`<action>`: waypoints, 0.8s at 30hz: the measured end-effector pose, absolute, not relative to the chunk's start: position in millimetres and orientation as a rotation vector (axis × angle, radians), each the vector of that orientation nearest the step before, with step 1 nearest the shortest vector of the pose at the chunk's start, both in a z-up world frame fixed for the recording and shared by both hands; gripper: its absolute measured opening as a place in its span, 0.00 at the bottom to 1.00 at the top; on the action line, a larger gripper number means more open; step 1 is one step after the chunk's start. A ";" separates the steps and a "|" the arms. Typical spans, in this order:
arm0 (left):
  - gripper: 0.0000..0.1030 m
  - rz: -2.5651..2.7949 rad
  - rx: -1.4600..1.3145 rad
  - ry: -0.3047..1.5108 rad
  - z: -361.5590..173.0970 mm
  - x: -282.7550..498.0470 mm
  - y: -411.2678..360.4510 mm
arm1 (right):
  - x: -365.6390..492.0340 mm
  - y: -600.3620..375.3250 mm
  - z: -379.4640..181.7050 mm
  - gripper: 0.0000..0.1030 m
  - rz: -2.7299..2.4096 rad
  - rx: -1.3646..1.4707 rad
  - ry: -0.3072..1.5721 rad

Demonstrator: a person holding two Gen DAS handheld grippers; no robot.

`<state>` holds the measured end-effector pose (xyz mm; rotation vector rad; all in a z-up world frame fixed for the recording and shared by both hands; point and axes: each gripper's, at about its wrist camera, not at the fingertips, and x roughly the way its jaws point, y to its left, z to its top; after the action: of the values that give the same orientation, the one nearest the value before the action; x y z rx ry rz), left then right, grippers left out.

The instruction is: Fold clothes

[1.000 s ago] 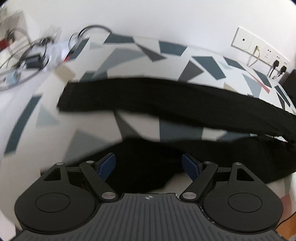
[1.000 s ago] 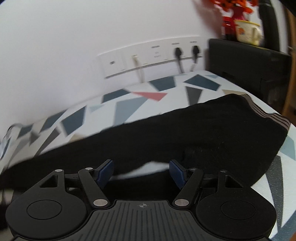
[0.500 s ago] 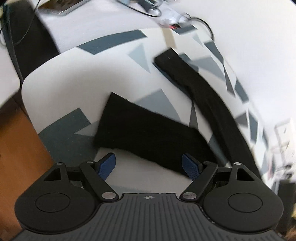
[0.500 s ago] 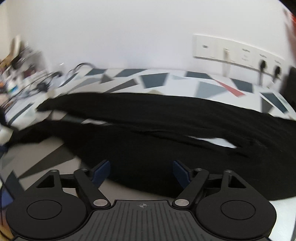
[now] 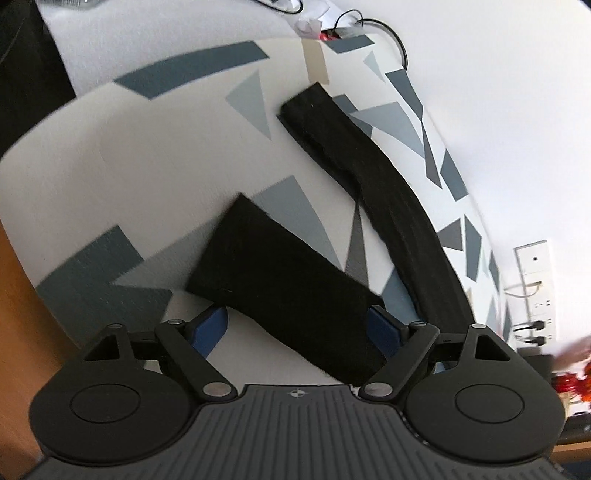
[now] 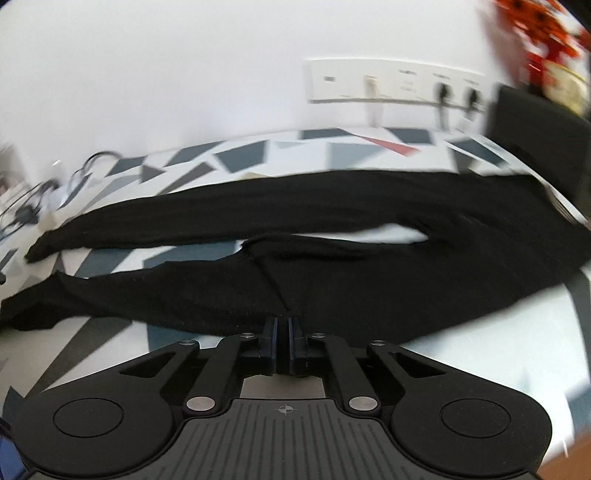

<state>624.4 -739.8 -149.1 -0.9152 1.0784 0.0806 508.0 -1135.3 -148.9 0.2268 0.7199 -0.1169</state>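
Note:
Black trousers (image 6: 332, 206) lie spread across a white tablecloth with grey triangles (image 5: 147, 166), legs pointing left and waistband at the right. My right gripper (image 6: 282, 325) is shut on the trousers' near edge around the crotch, and a crease runs up from the fingertips. In the left wrist view the near leg's end (image 5: 288, 280) lies between the blue pads of my open left gripper (image 5: 299, 325), which hovers just over it. The far leg (image 5: 369, 177) stretches away beyond, and its cuff rests flat on the cloth.
Wall sockets (image 6: 391, 79) with plugged cables sit behind the table. A black box (image 6: 532, 136) and a red-orange ornament (image 6: 546, 22) stand at the right end. Loose cables (image 6: 29, 206) lie at the left end. The table's rounded edge drops to a wooden floor (image 5: 14, 332).
My right gripper has shut on the trousers' near edge. My left gripper swung round to the near leg's end and stayed open.

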 end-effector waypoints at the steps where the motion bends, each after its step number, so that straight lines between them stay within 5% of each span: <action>1: 0.82 0.077 -0.947 1.088 -149.3 625.0 -739.3 | 499.5 -1139.3 -149.2 0.05 -0.138 0.248 0.720; 15: 0.81 -0.123 -0.877 1.136 -137.6 668.5 -808.8 | 483.1 -1154.6 -156.5 0.05 -0.277 0.435 0.685; 16: 0.78 -0.147 -0.851 1.134 -140.1 676.0 -818.3 | 483.6 -1153.5 -157.3 0.06 -0.273 0.425 0.686; 18: 0.53 -0.175 -0.809 1.140 -143.3 686.3 -832.3 | 483.3 -1152.9 -158.1 0.06 -0.268 0.415 0.683; 24: 0.48 -0.166 -0.715 1.204 -144.7 697.9 -855.0 | 481.4 -1154.7 -157.7 0.06 -0.260 0.418 0.679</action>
<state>697.9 -855.0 -144.7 -0.7150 1.2039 -0.1657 481.4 -1154.7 -157.7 0.4176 0.6793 -0.2599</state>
